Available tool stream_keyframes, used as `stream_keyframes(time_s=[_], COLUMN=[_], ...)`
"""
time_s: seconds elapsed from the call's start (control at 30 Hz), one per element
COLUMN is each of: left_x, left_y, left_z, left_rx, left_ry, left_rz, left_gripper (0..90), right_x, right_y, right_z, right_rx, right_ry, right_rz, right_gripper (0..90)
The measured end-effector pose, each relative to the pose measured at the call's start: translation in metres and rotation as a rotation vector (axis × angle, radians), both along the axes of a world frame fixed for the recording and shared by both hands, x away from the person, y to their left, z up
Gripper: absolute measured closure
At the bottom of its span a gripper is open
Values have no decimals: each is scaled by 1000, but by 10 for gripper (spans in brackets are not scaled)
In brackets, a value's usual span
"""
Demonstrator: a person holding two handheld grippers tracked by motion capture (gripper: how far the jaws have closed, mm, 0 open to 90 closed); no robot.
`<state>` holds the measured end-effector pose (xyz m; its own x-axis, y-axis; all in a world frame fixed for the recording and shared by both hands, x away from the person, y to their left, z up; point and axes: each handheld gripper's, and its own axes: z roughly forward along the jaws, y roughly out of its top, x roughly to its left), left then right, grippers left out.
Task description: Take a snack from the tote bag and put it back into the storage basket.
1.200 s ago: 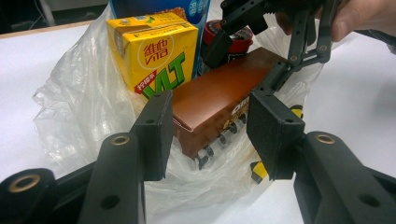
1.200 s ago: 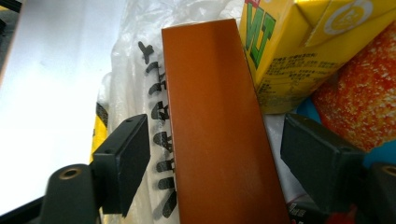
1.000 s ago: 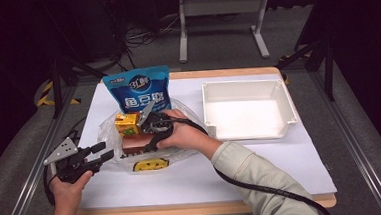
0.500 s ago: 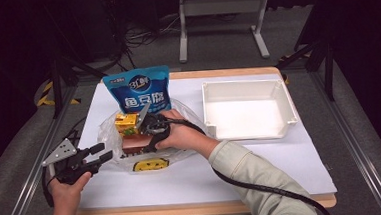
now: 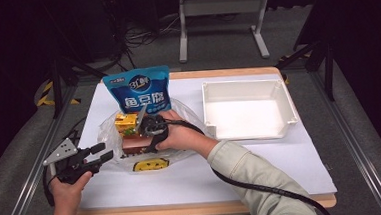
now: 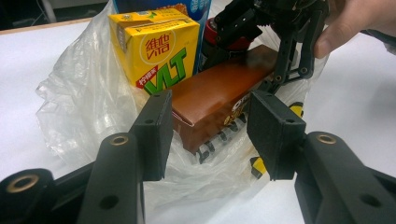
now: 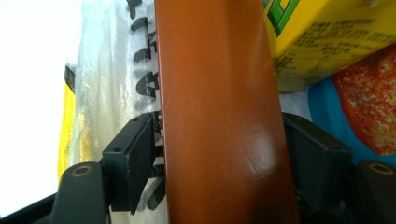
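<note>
A clear plastic bag (image 5: 181,115) lies on the white table cover with a brown box (image 5: 130,144), a yellow drink carton (image 5: 124,124) and a blue snack pouch (image 5: 140,90) in it. My right gripper (image 5: 140,135) reaches into the bag; its jaws have just been closing and now lie against both long sides of the brown box (image 7: 219,93). The left gripper (image 5: 107,150) stands open at the bag's near left edge. Between its fingers, farther off, I see the box's end (image 6: 219,93) and the carton (image 6: 156,51) through the plastic film.
An empty white tray (image 5: 289,109) stands at the right of the table. A yellow smiley print (image 5: 149,165) marks the bag's front. Bare white cover lies in front of the tray, and dark floor with metal frames surrounds the table.
My right gripper has edged a little down and left onto the brown box. The left hand and its gripper have stayed where they were.
</note>
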<state>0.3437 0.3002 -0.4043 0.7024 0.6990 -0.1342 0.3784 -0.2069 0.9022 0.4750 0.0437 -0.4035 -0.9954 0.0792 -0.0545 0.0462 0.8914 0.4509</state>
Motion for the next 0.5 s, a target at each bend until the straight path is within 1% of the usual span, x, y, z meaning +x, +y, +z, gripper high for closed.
stream_keyframes(time_s=[0.07, 0.2, 0.23, 0.3, 0.33, 0.5], left_x=[0, 0, 0, 0, 0, 1], left_y=[0, 0, 0, 1, 1, 0], left_z=[0, 0, 0, 0, 0, 0], left_rx=[-1, -3, -6, -6, -8, -7], left_ry=[0, 3, 3, 4, 2, 2], left_rz=[1, 2, 1, 1, 2, -1], left_gripper=[512, 512, 512, 512, 512, 512], right_x=[0, 3, 3, 3, 3, 2], right_y=[0, 0, 0, 1, 1, -1], right_z=[0, 1, 1, 1, 1, 1], right_rx=[-7, -27, -32, -36, -48, -44], right_ry=[-4, 7, 6, 0, -5, -13], right_rz=[5, 5, -1, 5, 12, 31], right_gripper=[328, 353, 361, 371, 395, 418])
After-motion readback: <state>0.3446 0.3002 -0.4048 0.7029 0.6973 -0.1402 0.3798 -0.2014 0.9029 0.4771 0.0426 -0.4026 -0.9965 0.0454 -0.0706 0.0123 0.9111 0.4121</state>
